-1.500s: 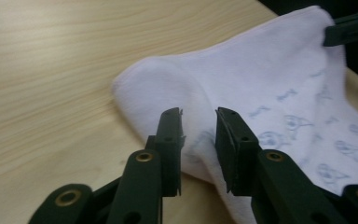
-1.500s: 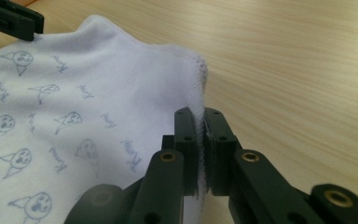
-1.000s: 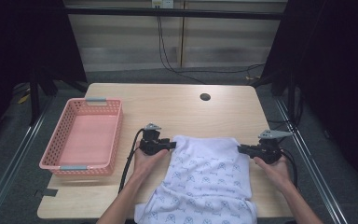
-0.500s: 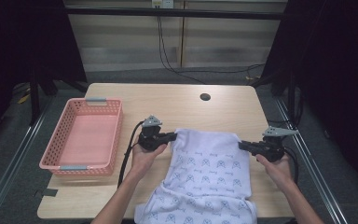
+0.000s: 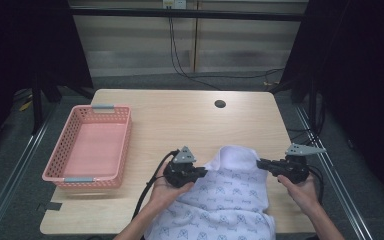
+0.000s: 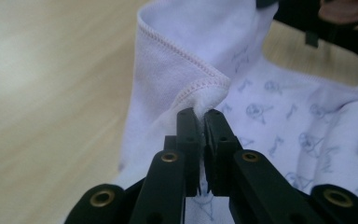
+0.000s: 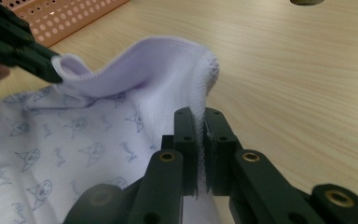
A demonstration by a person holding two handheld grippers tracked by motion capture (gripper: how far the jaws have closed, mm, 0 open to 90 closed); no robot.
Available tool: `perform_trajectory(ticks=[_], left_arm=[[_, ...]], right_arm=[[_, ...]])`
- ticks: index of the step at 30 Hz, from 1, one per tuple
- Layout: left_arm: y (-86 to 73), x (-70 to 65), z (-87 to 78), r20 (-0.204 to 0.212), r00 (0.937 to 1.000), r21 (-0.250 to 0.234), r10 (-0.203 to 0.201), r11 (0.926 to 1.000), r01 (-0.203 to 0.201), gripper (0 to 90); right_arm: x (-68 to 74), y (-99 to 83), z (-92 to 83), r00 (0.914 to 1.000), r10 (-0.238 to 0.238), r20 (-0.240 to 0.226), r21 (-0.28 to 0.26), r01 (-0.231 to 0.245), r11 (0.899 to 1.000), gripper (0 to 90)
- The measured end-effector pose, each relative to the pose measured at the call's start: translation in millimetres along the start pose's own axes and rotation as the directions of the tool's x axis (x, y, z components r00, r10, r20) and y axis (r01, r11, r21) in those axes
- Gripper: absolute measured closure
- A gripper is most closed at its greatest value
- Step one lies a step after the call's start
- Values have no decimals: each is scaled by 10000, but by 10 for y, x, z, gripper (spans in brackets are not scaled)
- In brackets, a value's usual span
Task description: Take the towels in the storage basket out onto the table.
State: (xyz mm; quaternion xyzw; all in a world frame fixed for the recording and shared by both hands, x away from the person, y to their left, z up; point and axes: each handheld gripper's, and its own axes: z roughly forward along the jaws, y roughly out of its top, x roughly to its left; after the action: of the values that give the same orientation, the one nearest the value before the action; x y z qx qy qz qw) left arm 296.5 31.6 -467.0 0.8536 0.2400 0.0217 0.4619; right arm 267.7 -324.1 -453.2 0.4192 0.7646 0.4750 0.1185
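Since the earlier frames, the left gripper [image 5: 200, 172] is sitting further toward the middle of the tabletop [image 5: 180, 117], and its jaws have just been closing, with the hem of the white printed cloth [image 5: 225, 200] between them. In the left gripper view that gripper [image 6: 200, 116] is now pinching a stitched corner of the cloth [image 6: 279, 107], the pads pressing on the fabric so that the edge is standing up in a fold above them. The right gripper [image 5: 260, 163] is likewise clamping the opposite corner; in the right gripper view [image 7: 199, 114] its jaws are standing narrow with the seamed hem rising between them. Between the two grips, the far edge of the cloth [image 7: 130, 65] is lifting off the tabletop and curling back over the printed part, while the rest is lying flat and hanging over the near edge toward the person. Both hands are gripping their tools from below, the left hand [image 5: 167, 192] partly over the cloth and the right hand [image 5: 300, 187] just beside its right border. A pink basket [image 5: 60, 165] is sitting well apart at the left side of the tabletop, and a dark round hole [image 5: 220, 104] is showing near the far edge.
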Motion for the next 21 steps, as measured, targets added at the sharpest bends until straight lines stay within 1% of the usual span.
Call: perform_trajectory(ticks=[1,2,3,4,5,6,7,8,9,12,13,15,17,19,20,21], left_arm=[[-45,4,55,55,9999,275,-108,9996,107,858],[-84,4,104,75,9999,663,-131,9977,125,836],[-131,-1,141,102,9999,896,-82,9959,73,836],[-184,-4,173,189,9998,1250,-74,9921,50,820],[-210,-4,190,361,9993,1326,-138,9911,89,775],[-228,-3,192,622,9979,1434,-180,9896,89,729],[-231,-5,182,678,9976,1456,-171,9893,70,681],[-222,-8,131,814,9964,1222,-225,9924,124,645],[-222,-8,131,814,9964,1222,-225,9924,124,631],[-198,39,14,1286,9912,766,-302,9969,204,605],[-183,57,-34,1294,9912,604,-285,9980,208,603],[-139,126,-128,1115,9929,211,-412,9990,391,605],[-71,225,-199,818,9947,-351,-616,9973,646,644],[-22,299,-204,801,9937,-650,-786,9944,839,645],[-2,338,-178,432,9959,-719,-794,9940,824,639],[5,383,-137,382,9953,-514,-890,9945,909,617]], right_arm=[[-6,-12,13,10000,27,6,66,-27,10000,851],[-18,-38,38,10000,60,5,207,-60,9998,850],[-18,-38,38,10000,60,5,207,-60,9998,850],[-28,-52,47,10000,57,15,277,-58,9996,850],[-40,-68,56,9999,116,21,331,-117,9994,850],[-45,-77,60,9999,156,16,338,-156,9993,850],[-53,-88,65,9998,205,32,376,-206,9991,850],[-64,-110,79,9997,230,68,475,-233,9986,850],[-64,-110,79,9997,230,68,475,-233,9986,850],[-68,-119,92,9996,288,70,517,-291,9982,850],[-71,-117,92,9995,317,54,499,-319,9982,850],[-81,-114,101,9995,297,66,482,-300,9984,850],[-95,-109,111,9995,306,88,489,-310,9983,850],[-102,-103,121,9994,329,105,475,-333,9983,850],[-109,-101,124,9994,338,110,471,-343,9983,850],[-113,-98,127,9994,348,84,458,-351,9983,850]])
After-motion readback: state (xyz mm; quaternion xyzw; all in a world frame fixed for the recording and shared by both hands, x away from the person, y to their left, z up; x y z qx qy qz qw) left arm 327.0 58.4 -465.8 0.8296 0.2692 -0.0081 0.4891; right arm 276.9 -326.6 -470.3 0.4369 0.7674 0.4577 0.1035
